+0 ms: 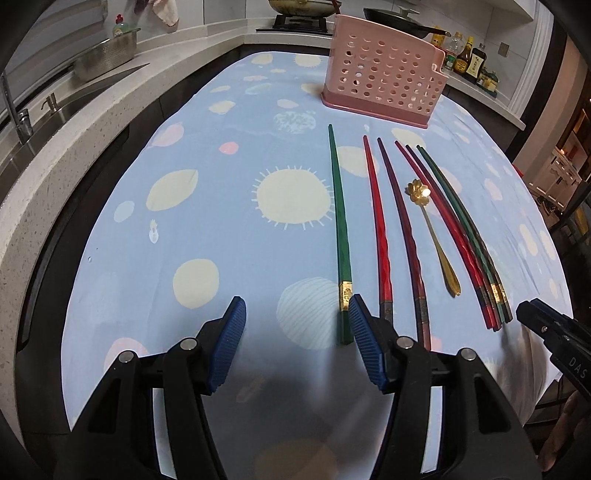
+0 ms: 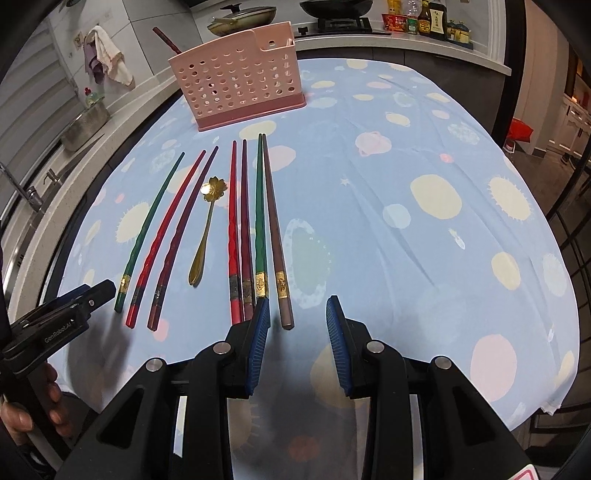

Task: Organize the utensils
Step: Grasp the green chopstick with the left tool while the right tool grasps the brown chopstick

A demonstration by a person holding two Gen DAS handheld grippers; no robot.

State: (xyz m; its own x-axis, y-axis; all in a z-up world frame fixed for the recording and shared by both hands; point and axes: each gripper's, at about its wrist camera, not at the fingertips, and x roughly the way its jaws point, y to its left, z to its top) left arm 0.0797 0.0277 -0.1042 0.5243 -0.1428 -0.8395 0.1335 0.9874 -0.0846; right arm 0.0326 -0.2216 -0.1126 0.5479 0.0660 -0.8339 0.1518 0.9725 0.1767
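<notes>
Several chopsticks lie side by side on the blue patterned tablecloth [image 1: 207, 206]: green [image 1: 338, 221], red [image 1: 378, 229] and dark purple [image 1: 402, 236] ones, then a bundle [image 1: 465, 240] further right. A gold flower-bowl spoon [image 1: 436, 236] lies between them; it also shows in the right wrist view [image 2: 205, 229]. A pink perforated utensil holder [image 1: 384, 81] stands upright behind them. My left gripper [image 1: 297, 321] is open, low by the green chopstick's handle end. My right gripper [image 2: 297, 317] is open over the brown chopstick's [image 2: 275, 236] handle end. Both are empty.
A sink with a tap [image 1: 22, 114] and a steel colander [image 1: 107, 55] sit on the counter to the left. A stove with pans [image 1: 299, 11] and sauce bottles [image 1: 469, 59] line the back. The cloth [image 2: 424, 221] spreads wide to the right of the chopsticks.
</notes>
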